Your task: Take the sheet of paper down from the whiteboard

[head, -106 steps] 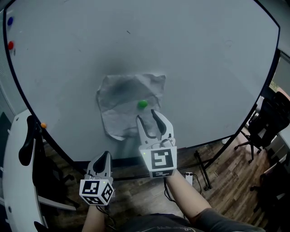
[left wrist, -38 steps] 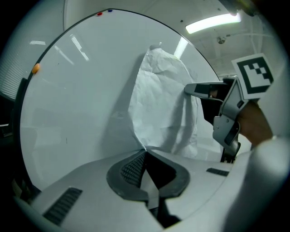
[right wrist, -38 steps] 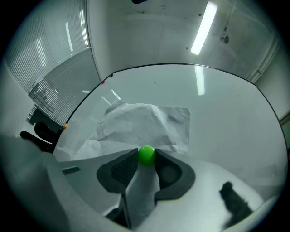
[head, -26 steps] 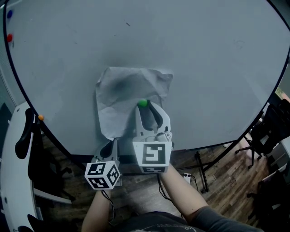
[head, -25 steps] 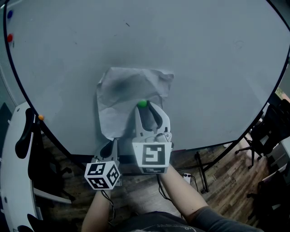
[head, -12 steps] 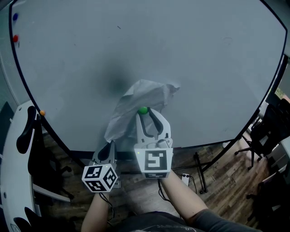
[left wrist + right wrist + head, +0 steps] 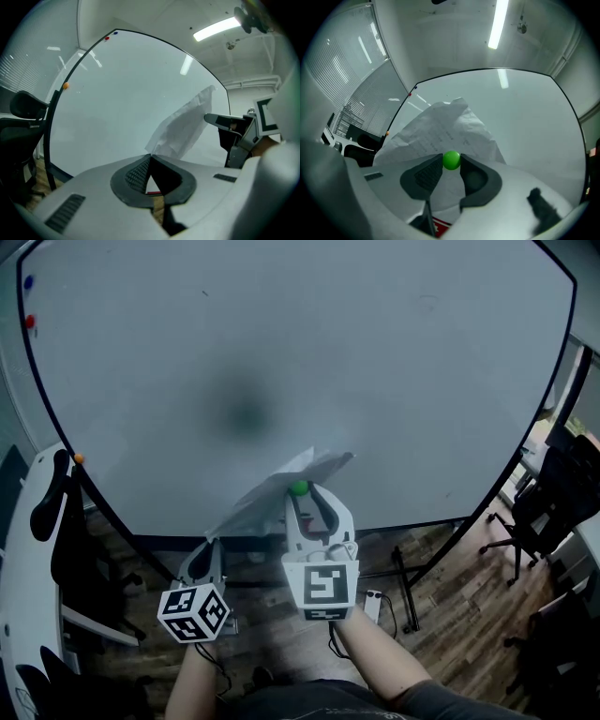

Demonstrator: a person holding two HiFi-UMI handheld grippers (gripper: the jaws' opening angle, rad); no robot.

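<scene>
The crumpled white sheet of paper (image 7: 277,491) is off the whiteboard (image 7: 281,343) and slants in the air in front of it. My left gripper (image 7: 210,549) is shut on the sheet's lower left corner; in the left gripper view the paper (image 7: 185,123) rises from the closed tips of that gripper (image 7: 149,157). My right gripper (image 7: 301,491) is shut on a small green magnet (image 7: 299,488). In the right gripper view the magnet (image 7: 451,160) sits between the pads of the right gripper (image 7: 451,162), with the paper (image 7: 436,132) just behind it.
Blue (image 7: 27,282), red (image 7: 29,322) and orange (image 7: 78,458) magnets sit at the board's left edge. A black chair (image 7: 49,512) stands at the left, office chairs (image 7: 553,493) at the right. The board's stand leg (image 7: 403,585) and a white power strip (image 7: 373,604) are on the wooden floor.
The sheet, flat on the board a second ago, has come away with the green magnet. Both grippers have drawn back and down from the board, carrying paper and magnet.
</scene>
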